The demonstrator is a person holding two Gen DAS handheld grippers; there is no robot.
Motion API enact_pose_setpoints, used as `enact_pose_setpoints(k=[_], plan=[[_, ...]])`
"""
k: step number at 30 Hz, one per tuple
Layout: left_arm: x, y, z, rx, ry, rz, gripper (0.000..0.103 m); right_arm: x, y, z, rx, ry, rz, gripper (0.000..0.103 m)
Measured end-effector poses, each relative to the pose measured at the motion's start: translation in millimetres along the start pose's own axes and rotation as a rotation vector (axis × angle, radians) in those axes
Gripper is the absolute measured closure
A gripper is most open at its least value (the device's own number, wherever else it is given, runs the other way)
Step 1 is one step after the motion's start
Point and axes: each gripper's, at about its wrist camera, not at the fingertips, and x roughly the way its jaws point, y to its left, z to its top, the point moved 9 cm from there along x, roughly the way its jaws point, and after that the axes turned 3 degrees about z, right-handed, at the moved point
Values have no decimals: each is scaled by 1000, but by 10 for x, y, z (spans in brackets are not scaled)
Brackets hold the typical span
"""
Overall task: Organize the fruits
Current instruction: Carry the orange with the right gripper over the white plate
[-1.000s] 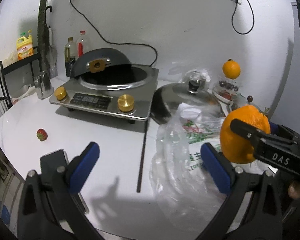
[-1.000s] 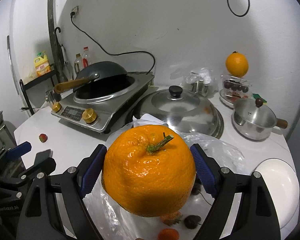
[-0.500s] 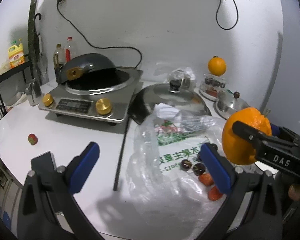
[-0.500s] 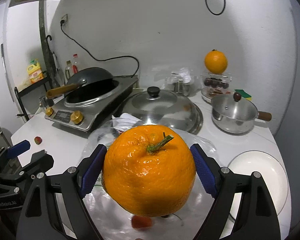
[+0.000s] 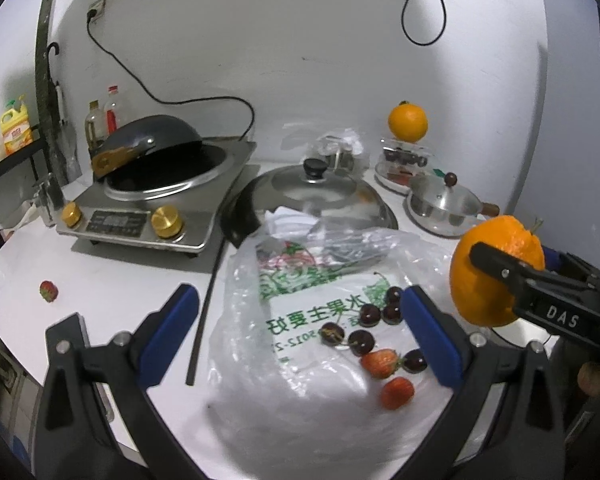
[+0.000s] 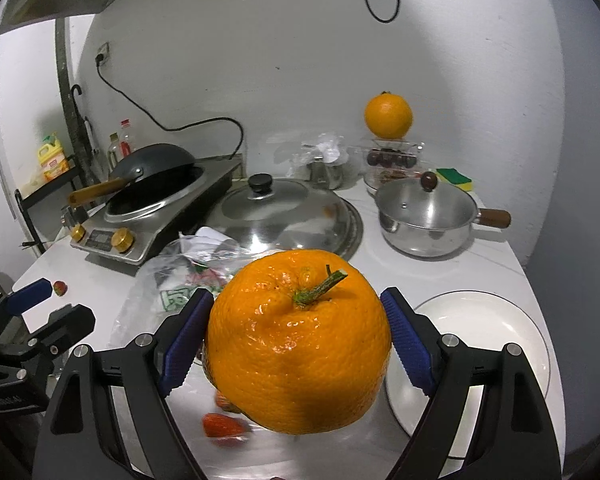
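My right gripper [image 6: 298,344] is shut on a large orange [image 6: 298,340] with a green stem, held above the counter; the orange also shows in the left wrist view [image 5: 496,272]. My left gripper [image 5: 296,336] is open and empty above a clear plastic bag [image 5: 300,312]. Dark cherries [image 5: 364,320] and strawberries [image 5: 380,364] lie on the bag. A lone strawberry [image 5: 49,291] lies far left. A second orange [image 6: 388,115] sits on a clear fruit box [image 6: 390,157] at the back. A white plate [image 6: 480,340] lies to the right.
An induction cooker with a dark wok [image 5: 152,168] stands at back left. A big steel lid [image 6: 284,212] lies in the middle. A small lidded steel pot [image 6: 428,212] stands at back right beside a sponge [image 6: 454,178]. Bottles [image 5: 100,120] stand by the wall.
Both grippers have drawn back and shifted right. The cherries and strawberries on the bag have come into the left view, and more of the white plate shows. The orange stays gripped.
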Motion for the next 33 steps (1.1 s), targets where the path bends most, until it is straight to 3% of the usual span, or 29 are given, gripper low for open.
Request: enact_pose_setpoints(k=[33], plan=[[655,-933,87,79,70,-49,1,134,-1334,-35,93,34,-128,16]])
